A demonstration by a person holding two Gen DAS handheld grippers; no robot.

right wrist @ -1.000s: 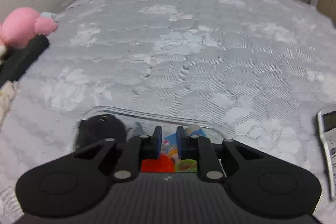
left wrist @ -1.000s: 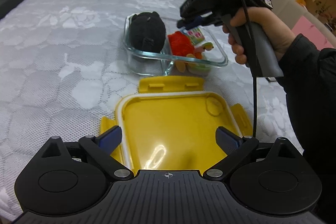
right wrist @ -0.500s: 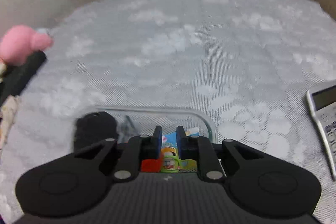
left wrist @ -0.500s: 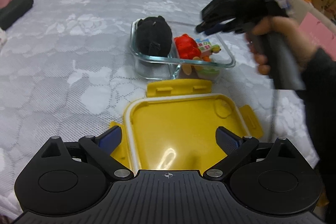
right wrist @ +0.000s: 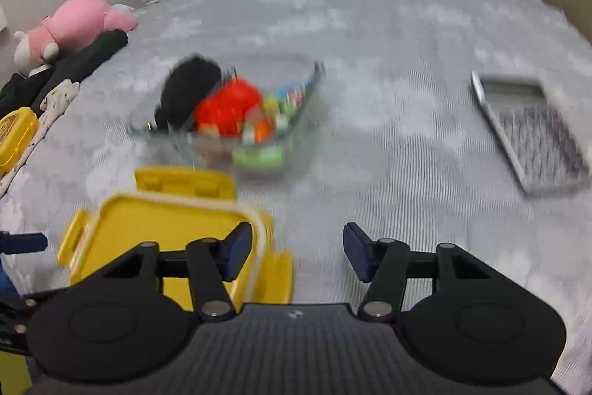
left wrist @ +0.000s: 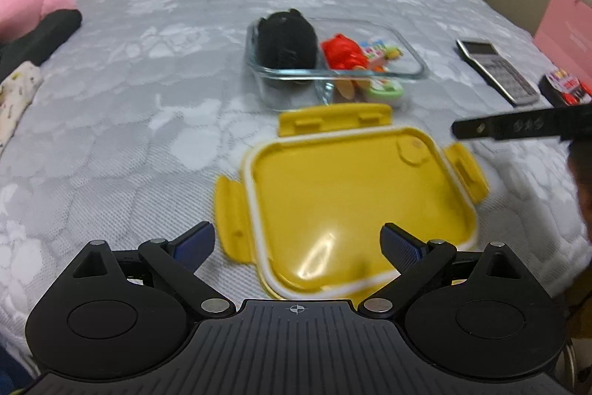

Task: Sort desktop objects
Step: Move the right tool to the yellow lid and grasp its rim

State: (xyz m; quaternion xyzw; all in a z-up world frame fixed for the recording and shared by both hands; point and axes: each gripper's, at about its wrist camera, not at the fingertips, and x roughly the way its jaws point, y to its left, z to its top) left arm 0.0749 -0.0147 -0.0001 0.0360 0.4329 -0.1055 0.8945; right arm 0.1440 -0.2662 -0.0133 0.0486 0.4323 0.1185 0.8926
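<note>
The glass container sat on the grey bedspread, loaded with a black plush, a red toy and small colourful items. Its yellow lid lay inverted just in front of it. The left gripper was spread wide and empty, hovering over the lid's near edge. The right gripper was likewise released and empty (view motion-blurred), beside the lid's right side. A calculator lay well apart to the right. Judgement: loading appeared done; the lid step was in hand. The next move called for gripping the lid's rim, turning it over and seating it squarely on the container.
</note>
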